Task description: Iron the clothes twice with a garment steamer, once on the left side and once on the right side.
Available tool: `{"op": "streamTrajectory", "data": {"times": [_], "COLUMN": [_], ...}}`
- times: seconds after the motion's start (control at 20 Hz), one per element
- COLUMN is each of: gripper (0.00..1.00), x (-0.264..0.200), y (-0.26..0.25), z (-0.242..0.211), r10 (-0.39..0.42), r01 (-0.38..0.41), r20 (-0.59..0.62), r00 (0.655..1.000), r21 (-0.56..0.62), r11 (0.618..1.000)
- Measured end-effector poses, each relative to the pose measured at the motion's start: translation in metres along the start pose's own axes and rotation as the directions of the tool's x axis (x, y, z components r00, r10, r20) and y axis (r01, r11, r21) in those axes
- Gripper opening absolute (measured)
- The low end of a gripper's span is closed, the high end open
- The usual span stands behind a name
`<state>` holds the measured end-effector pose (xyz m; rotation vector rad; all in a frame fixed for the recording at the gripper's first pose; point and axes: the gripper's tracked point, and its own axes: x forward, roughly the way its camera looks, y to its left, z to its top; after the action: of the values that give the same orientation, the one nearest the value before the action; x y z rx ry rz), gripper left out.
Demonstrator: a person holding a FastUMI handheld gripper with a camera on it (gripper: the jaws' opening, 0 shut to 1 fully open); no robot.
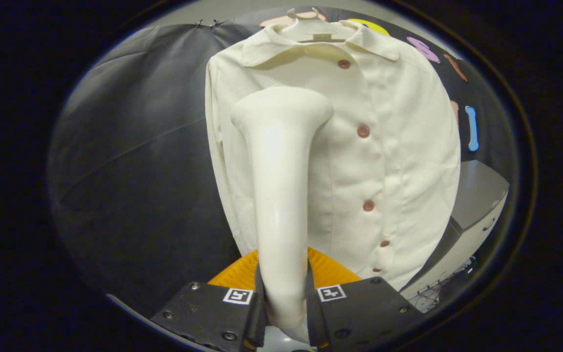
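Garment steamer [281, 186] stands upright between the claw [284, 308] fingers, both pressing its handle; its head lies against the left front panel of the cream shirt [384, 146]. Shirt hangs on a hanger [311, 27], buttoned. Orange plate [328, 271] just beyond the fingers. Grey cabinet [477, 200] sits beside the shirt.

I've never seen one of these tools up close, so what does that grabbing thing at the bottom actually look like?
The gripper has two blocky matte black fingers, flat-topped with angled outer edges and small round screws at the corners. Each finger carries a small white square sticker with a black pixel-like pattern near its inner edge. Thin dark pads line the inner faces. Behind the fingers sits a ribbed orange part, curved like a fan.
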<state>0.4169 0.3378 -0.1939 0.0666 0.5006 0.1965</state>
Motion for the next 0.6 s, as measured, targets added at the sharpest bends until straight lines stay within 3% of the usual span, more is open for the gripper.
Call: {"op": "streamTrajectory", "data": {"times": [0.2, 0.6], "gripper": [0.33, 0.33], "x": [0.010, 0.022], "y": [-0.002, -0.015], "z": [-0.036, -0.111], "r10": [0.028, 0.007], "r01": [-0.026, -0.001], "r20": [-0.069, -0.200], "r00": [0.997, 0.980], "r21": [0.028, 0.030], "r11": [0.999, 1.000]}}
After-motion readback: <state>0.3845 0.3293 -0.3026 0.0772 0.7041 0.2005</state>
